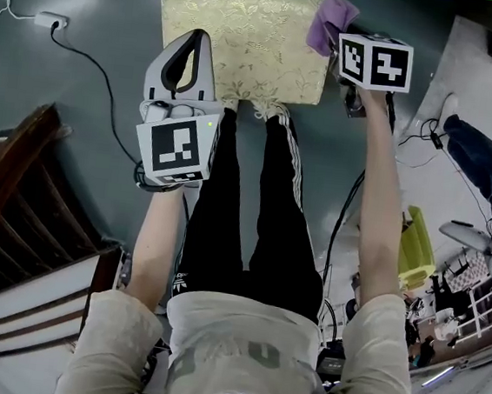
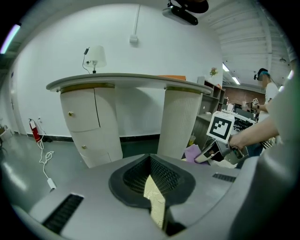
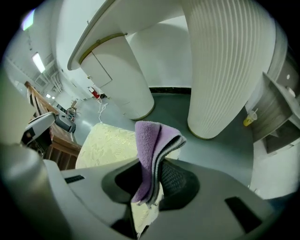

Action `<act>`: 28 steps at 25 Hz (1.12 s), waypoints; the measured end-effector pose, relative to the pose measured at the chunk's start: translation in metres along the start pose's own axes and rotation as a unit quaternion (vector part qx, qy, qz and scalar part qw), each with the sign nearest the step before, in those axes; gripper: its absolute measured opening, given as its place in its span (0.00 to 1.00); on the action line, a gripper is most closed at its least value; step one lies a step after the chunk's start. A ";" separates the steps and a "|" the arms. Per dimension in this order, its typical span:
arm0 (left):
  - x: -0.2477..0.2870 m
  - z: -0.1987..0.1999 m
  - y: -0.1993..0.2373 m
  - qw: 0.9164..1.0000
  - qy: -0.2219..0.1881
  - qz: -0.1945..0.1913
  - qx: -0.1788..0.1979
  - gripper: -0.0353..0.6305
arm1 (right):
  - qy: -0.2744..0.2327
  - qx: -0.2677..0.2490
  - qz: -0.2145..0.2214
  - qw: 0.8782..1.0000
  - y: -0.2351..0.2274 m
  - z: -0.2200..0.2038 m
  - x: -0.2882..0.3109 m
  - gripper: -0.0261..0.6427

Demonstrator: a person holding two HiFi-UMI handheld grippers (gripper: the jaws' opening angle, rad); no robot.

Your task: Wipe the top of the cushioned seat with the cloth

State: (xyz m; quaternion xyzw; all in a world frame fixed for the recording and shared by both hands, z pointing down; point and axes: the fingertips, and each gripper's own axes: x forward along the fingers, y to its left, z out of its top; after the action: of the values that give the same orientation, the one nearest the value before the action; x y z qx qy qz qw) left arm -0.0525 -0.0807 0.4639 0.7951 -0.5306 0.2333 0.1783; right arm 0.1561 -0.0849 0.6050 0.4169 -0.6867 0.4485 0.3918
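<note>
The right gripper (image 3: 151, 190) has its fingers clamped on the folded purple cloth (image 3: 152, 150), held at the far right corner of the seat (image 1: 236, 42); whether cloth meets cushion I cannot tell. The left gripper (image 1: 190, 44) hangs over the seat's left side, fingers together and empty. Wiping looks barely begun; next, press the cloth down and sweep it across.

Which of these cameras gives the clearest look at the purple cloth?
The right gripper view: the cloth stands folded between the right gripper's jaws, close and central. The head view shows a bunch at the cushioned seat's corner; the left gripper view, a small distant patch.
</note>
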 end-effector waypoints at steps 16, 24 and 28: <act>-0.001 -0.005 -0.007 1.000 0.002 -0.005 0.011 0.06 | 0.022 -0.043 -0.110 0.993 -0.046 -0.018 -0.003 0.17; -0.010 0.017 -0.004 1.000 -0.013 -0.006 0.010 0.06 | -0.016 -0.036 -0.112 0.993 -0.038 -0.009 -0.023 0.17; -0.024 0.039 0.006 0.999 -0.034 0.009 0.013 0.06 | -0.102 -0.026 -0.084 0.991 0.012 0.022 -0.076 0.17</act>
State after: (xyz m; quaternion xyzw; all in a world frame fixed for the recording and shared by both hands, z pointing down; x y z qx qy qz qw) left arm -0.0585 -0.0855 0.4187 0.8000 -0.5403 0.2148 0.1480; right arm 0.1676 -0.0860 0.5260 0.5060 -0.6971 0.3511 0.3671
